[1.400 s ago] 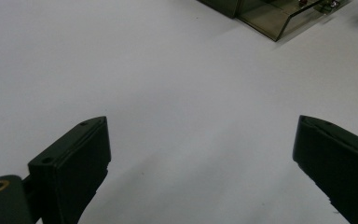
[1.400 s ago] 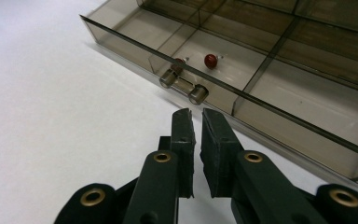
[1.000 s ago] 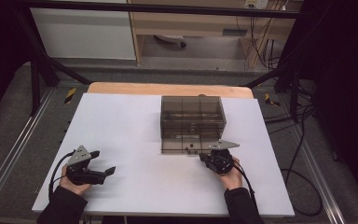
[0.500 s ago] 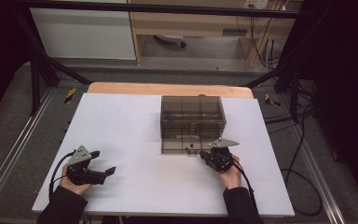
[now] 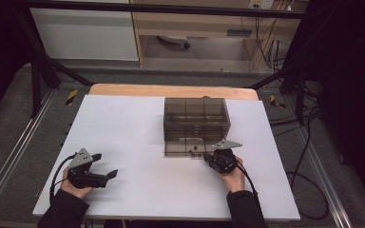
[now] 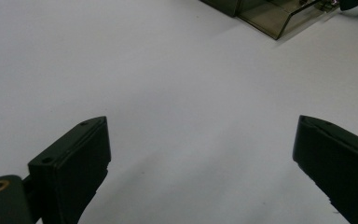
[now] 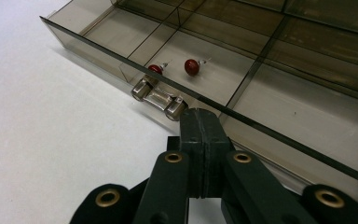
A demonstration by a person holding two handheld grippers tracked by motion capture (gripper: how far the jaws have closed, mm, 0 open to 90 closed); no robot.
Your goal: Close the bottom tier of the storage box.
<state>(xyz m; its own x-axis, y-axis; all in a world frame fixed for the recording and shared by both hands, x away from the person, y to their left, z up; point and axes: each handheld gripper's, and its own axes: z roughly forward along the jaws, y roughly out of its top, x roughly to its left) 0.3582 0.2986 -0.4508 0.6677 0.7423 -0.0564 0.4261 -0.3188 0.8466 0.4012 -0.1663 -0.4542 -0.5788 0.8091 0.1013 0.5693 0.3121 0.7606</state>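
A smoky see-through drawer box (image 5: 196, 121) stands mid-table, its bottom drawer (image 5: 185, 151) pulled out toward me. The right gripper view looks into that drawer (image 7: 261, 98), where two red ball earrings (image 7: 192, 66) lie in one compartment behind the metal handle (image 7: 158, 98). My right gripper (image 7: 200, 119) is shut, jaws pressed together with nothing seen between them, its tip against the drawer front just right of the handle. In the high view it (image 5: 207, 155) sits at the drawer's front right. My left gripper (image 5: 104, 165) rests open over bare table at the near left, far from the box, its jaws wide apart (image 6: 200, 126).
The white table top (image 5: 123, 128) has free room on its left half and along the near edge. A wooden strip (image 5: 123, 90) runs along the far edge. Cables (image 5: 309, 190) hang off the right side. A corner of the open drawer (image 6: 270, 16) shows far off in the left gripper view.
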